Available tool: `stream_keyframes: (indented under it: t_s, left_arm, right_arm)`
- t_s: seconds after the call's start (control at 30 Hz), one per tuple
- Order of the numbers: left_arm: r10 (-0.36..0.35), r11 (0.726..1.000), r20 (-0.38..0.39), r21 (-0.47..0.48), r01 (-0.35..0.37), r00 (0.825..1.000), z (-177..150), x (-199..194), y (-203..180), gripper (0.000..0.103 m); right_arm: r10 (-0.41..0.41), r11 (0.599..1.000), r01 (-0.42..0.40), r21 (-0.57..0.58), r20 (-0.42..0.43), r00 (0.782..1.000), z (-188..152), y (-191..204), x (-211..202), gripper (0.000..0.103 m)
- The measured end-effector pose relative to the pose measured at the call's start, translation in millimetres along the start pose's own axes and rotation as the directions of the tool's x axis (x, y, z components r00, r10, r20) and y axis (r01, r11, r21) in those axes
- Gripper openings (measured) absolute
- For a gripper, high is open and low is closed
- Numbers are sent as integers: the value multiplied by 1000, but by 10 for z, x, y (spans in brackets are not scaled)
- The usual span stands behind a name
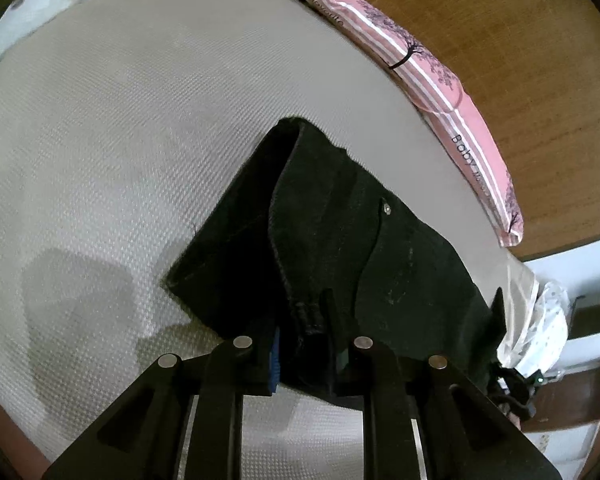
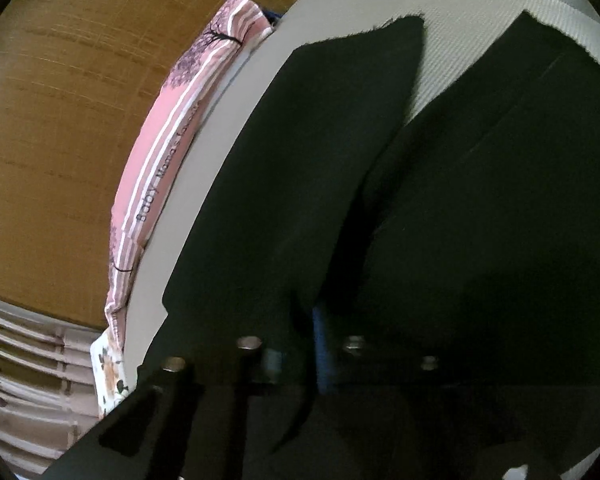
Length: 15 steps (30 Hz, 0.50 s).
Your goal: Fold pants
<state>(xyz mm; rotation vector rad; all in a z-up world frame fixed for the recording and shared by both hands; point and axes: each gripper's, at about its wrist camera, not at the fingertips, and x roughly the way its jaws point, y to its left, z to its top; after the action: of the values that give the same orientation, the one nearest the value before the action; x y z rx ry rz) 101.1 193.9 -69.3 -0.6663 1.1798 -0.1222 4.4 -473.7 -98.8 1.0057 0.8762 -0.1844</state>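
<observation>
The pants (image 1: 340, 240) are lying dark across the middle of the pale textured surface (image 1: 120, 140), where we are pinching their near edge with the left gripper (image 1: 304, 332) and clamping more cloth low in frame with the right gripper (image 2: 304, 344).

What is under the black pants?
The black pants lie on a pale textured mat, with both grippers, left and right, shut on them. What lies beneath their middle is covered.
</observation>
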Motion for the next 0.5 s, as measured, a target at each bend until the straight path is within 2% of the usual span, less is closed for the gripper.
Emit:
stream_keyframes:
  t_s: [0.23, 0.37, 0.43, 0.5]
  left_arm:
    - [36, 992, -11, 118, -35, 999, 212, -30, -151, 16]
    - [48, 976, -8, 212, -45, 999, 293, -42, -198, 16]
    - [58, 976, -24, 212, -52, 998, 299, 2, -152, 16]
    - [131, 967, -53, 228, -116, 990, 253, 135, -54, 16]
  right_arm:
    - [-115, 984, 126, -126, 85, 990, -140, 177, -405, 5]
    - [-152, 979, 161, -128, 75, 986, -338, 119, -605, 5]
    - [-179, 974, 185, -131, 62, 982, -435, 55, -645, 4]
    - [-197, 974, 199, -104, 35, 980, -518, -46, -635, 4]
